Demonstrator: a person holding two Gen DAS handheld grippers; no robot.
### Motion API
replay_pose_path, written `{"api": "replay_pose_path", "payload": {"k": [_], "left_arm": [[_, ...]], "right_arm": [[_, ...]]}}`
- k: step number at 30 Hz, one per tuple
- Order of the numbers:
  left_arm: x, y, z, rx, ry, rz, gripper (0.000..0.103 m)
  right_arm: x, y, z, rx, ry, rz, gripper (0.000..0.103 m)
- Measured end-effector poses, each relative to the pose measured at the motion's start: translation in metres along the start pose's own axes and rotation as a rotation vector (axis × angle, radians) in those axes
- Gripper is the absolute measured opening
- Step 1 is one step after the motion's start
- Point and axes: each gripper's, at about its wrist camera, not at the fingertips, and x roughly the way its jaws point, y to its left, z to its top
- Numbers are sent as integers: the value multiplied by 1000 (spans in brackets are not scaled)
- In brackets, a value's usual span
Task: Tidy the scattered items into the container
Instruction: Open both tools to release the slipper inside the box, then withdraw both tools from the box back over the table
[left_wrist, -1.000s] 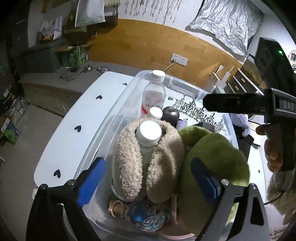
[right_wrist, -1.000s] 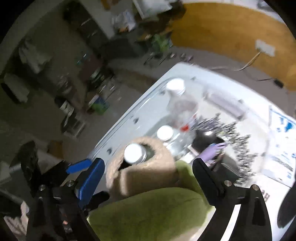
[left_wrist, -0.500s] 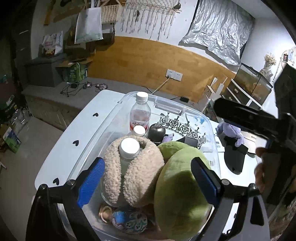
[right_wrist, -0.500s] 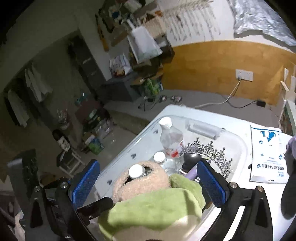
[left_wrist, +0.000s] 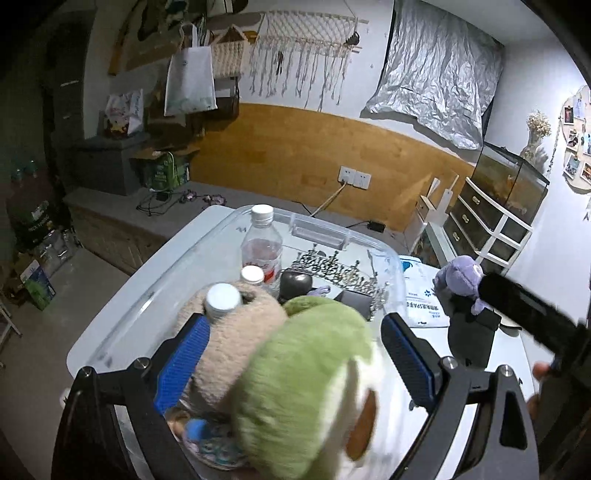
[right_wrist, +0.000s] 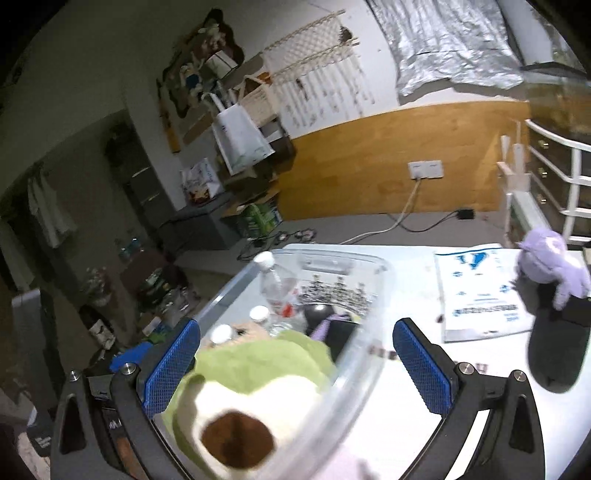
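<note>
both grippers hung spread and empty over a clear bin (left_wrist: 384, 254) heaped with a green plush (left_wrist: 306, 384), a beige slipper (left_wrist: 236, 343) stuffed with a capped bottle (left_wrist: 223, 301), a taller bottle (left_wrist: 262, 243) and a tiara (left_wrist: 340, 269). the left gripper (left_wrist: 295, 365) straddled the plush and slipper without pinching either; the right gripper (right_wrist: 295, 365) stood wide above the bin's near rim (right_wrist: 351, 365). still out on the table (right_wrist: 406, 280) were a purple plush (right_wrist: 550, 258), a dark slipper (right_wrist: 554, 354) just beside it and a flat packet (right_wrist: 476, 291). the pile sat proud of the rim, so the green plush looked liable to roll out if nudged, and the tall bottle could tip if more were pushed in. a reach for the purple plush risked dragging the slipper it leaned on, or snagging the rim.
</note>
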Motion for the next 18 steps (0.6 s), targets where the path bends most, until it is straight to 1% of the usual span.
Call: {"api": "replay_pose_path", "payload": {"k": [4,7,8,10,11,13,16,18], "left_arm": [[-1,-28,-11,-5,-12,3,94],[-8,-49,-21,32,-79,61,95],[-10,-55,-23,34,-86,49,95],[-11,-64,-27,19,-64,5,95],[-11,-70,-29,14,-59,-7,95],[-12,-84,-33,30,-59,-12,95],[-11,-107,-40,63,-34,-32,95],[-9,-123,-45,80,-16,-48,95]], "right_arm": [[-21,-17,-12,-16,-20,-49,103],[-32,-31,-21,-3,-18,-80,103],[-36,-35,-25,-2,-19,-96,103],[-43,-44,-32,1,-19,-131,103],[-47,-49,-35,10,-18,-135,103],[-55,-62,-37,47,-19,-145,103],[-71,-79,-36,70,-44,-215,103],[-81,-90,-38,88,-49,-227,103]]}}
